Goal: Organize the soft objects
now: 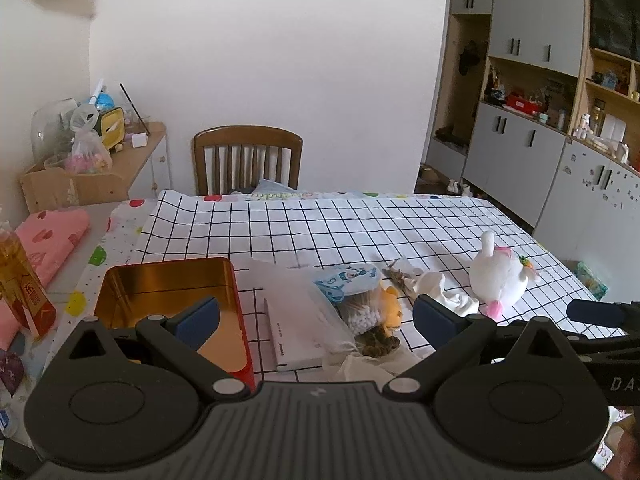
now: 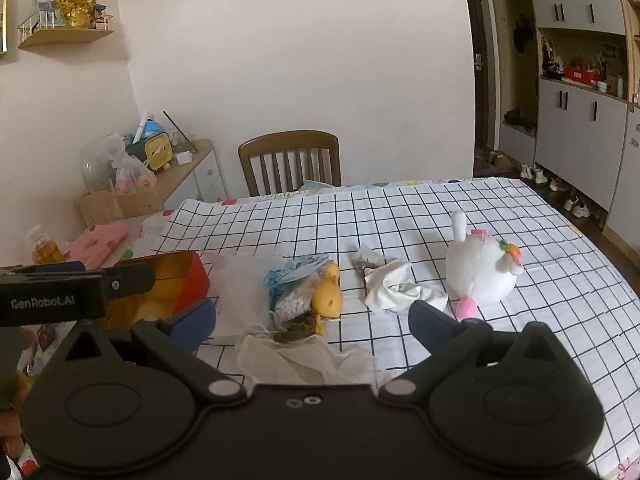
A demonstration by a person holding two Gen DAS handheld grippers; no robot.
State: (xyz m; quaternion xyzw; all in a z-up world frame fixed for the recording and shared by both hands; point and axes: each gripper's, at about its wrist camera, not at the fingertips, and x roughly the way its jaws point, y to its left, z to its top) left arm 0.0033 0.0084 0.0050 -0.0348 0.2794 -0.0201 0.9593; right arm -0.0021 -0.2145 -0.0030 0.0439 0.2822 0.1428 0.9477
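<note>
On the checked tablecloth (image 1: 360, 224) lies a white plush unicorn (image 1: 500, 276) (image 2: 480, 272) on its side at the right. A crumpled white cloth (image 1: 444, 290) (image 2: 394, 288) sits left of it. A yellow plush duck (image 2: 328, 296) (image 1: 390, 306) lies against a clear bag of cotton swabs (image 1: 360, 312) (image 2: 290, 306). An open red tin with a gold inside (image 1: 168, 300) (image 2: 176, 284) stands at the left. My left gripper (image 1: 316, 314) hangs open above the bag pile. My right gripper (image 2: 312, 322) is open too, near the duck, holding nothing.
A white booklet in a mesh bag (image 1: 298, 320) lies beside the tin. Dried-herb sachets (image 1: 400, 274) rest behind the cloth. A bottle of amber liquid (image 1: 22, 284) and pink folded fabric (image 1: 52, 236) sit at the left edge. A wooden chair (image 1: 248, 160) stands behind the table.
</note>
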